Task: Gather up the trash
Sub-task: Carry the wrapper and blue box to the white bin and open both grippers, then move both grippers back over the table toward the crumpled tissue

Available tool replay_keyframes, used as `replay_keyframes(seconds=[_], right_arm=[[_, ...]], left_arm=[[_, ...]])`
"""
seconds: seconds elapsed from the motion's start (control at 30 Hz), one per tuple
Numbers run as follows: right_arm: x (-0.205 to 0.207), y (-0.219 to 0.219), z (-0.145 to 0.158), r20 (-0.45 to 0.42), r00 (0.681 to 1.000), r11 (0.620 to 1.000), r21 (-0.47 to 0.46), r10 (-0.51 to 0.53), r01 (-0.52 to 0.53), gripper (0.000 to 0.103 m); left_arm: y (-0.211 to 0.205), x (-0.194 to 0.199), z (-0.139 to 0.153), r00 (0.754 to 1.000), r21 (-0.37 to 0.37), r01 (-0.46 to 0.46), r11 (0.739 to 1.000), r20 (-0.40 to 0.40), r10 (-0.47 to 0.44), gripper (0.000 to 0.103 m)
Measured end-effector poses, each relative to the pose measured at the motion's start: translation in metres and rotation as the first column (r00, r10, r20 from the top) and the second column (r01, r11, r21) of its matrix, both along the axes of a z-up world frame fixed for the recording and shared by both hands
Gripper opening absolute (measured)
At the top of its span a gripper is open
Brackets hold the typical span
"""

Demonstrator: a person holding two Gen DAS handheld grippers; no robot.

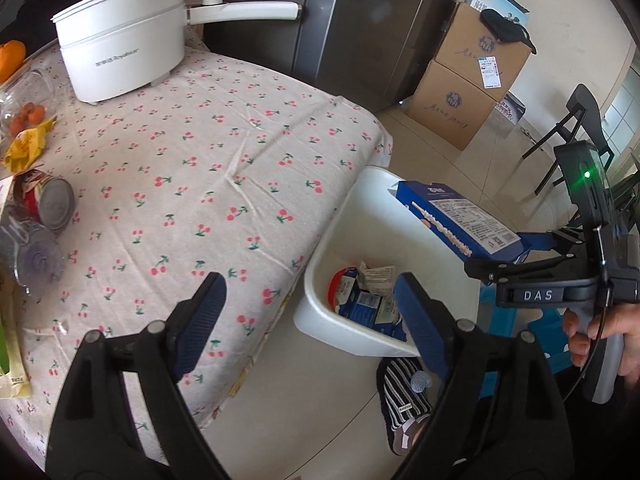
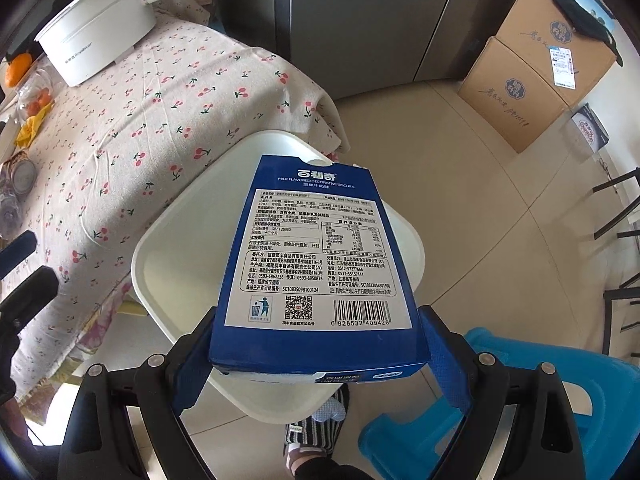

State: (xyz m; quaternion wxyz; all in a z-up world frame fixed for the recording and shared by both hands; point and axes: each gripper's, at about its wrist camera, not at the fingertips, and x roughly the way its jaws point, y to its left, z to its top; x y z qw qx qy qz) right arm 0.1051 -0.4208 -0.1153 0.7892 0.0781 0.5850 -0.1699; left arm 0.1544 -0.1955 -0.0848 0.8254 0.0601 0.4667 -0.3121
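A flat blue cardboard biscuit box (image 2: 320, 264), printed with a white label panel and a barcode, is clamped at its near end between the blue pads of the right gripper (image 2: 318, 356). It is held above a white plastic rectangular bin (image 2: 160, 280), which stands on the pale tiled floor just beside the right edge of a table covered with a cherry-patterned cloth (image 1: 208, 168).

In the left wrist view, crumpled blue-and-white packets and torn paper (image 1: 368, 292) are seen at the bottom of the bin, together with something red that cannot be identified. The left gripper (image 1: 308, 320) is seen with its jaws spread wide and nothing between them, one finger above the cloth and the other above the near wall of the bin.

At the far end of the table a white electric pot with a long handle (image 1: 124, 40) is placed. Along the left edge, a clear glass jar holding small orange fruits (image 1: 28, 104), a yellow crumpled wrapper (image 1: 28, 144) and a tin can lying on its side (image 1: 52, 200) are seen.

Two stacked brown cardboard cartons (image 2: 536, 80) are set against the far right wall.
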Motion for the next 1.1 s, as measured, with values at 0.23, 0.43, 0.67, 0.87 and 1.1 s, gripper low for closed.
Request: replay_keyframes(seconds=[0.23, 0.43, 0.67, 0.87, 1.1], right_arm=[[0.007, 0.004, -0.005, -0.016, 1.0, 0.999, 0.037, -0.014, 0.014, 0.095], [0.016, 0.028, 0.008, 0.021, 0.999, 0.999, 0.028, 0.04, -0.04, 0.096], [0.033, 0.079, 0.028, 0.084, 0.986, 0.988, 0.036, 0.146, -0.149, 0.096], [0.049, 0.119, 0.04, 0.124, 0.97, 0.975, 0.041, 0.21, -0.217, 0.096], [0.064, 0.167, 0.046, 0.162, 0.946, 0.955, 0.044, 0.281, -0.292, 0.096]], left_arm=[[0.042, -0.003, 0.013, 0.996, 0.048, -0.059, 0.997, 0.064, 0.056, 0.096], [0.082, -0.005, 0.023, 0.988, 0.073, -0.125, 0.989, 0.098, 0.118, 0.099], [0.131, -0.011, 0.028, 0.969, 0.121, -0.216, 0.969, 0.151, 0.197, 0.1], [0.181, -0.014, 0.031, 0.942, 0.151, -0.303, 0.941, 0.198, 0.271, 0.102], [0.245, -0.014, 0.033, 0.896, 0.177, -0.418, 0.891, 0.241, 0.373, 0.102]])
